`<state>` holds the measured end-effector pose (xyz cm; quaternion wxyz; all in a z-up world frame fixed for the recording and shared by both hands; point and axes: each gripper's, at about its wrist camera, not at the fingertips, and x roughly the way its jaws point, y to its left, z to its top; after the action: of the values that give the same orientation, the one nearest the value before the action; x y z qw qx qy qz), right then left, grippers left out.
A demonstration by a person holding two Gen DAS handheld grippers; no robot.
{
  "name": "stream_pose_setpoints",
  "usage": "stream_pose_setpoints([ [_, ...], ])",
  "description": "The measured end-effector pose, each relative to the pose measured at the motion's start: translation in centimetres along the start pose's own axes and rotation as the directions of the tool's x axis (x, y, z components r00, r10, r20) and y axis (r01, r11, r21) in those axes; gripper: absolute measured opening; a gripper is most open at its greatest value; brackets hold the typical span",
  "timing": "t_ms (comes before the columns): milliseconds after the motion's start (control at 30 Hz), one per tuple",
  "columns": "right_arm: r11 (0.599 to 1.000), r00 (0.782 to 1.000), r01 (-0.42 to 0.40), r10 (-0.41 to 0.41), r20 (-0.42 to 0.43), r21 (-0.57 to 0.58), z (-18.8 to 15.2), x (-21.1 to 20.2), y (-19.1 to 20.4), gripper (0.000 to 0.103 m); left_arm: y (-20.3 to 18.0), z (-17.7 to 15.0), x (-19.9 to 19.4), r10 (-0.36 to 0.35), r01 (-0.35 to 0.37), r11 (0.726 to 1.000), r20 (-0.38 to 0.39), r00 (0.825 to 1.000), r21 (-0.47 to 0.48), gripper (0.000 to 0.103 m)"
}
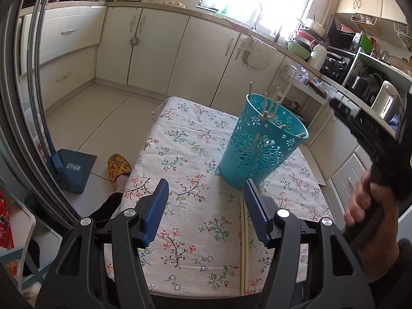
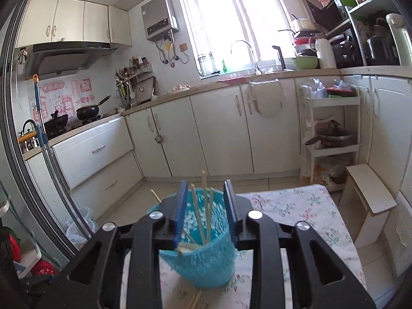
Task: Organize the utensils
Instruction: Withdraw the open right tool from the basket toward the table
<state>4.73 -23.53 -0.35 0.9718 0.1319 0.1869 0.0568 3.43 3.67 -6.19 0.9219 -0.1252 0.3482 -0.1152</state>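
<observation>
Now | R hand-held gripper open over holder | L low, open

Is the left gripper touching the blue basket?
Apart. The left wrist view shows floral cloth between the open left gripper and the blue basket.

Basket stands on the table, chopsticks inside it, another chopstick lying on the table nearer the camera.
</observation>
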Motion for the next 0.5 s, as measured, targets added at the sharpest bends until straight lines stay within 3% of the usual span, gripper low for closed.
stream_pose_setpoints([
  [300, 0.999, 0.987, 0.03, -0.023, -0.159, 0.043, -6.3, -0.5, -0.9, 0.035, -0.1, -0.1, -1.3, -0.011, 0.011, 1.0, 0.02, 1.0, 0.001, 0.058],
  [500, 0.999, 0.975, 0.011, -0.003, -0.224, 0.036, -8.6, -0.4, 0.5, 0.035, 0.2, -0.1, -2.0, -0.009, 0.009, 1.0, 0.032, 0.999, -0.007, 0.059],
])
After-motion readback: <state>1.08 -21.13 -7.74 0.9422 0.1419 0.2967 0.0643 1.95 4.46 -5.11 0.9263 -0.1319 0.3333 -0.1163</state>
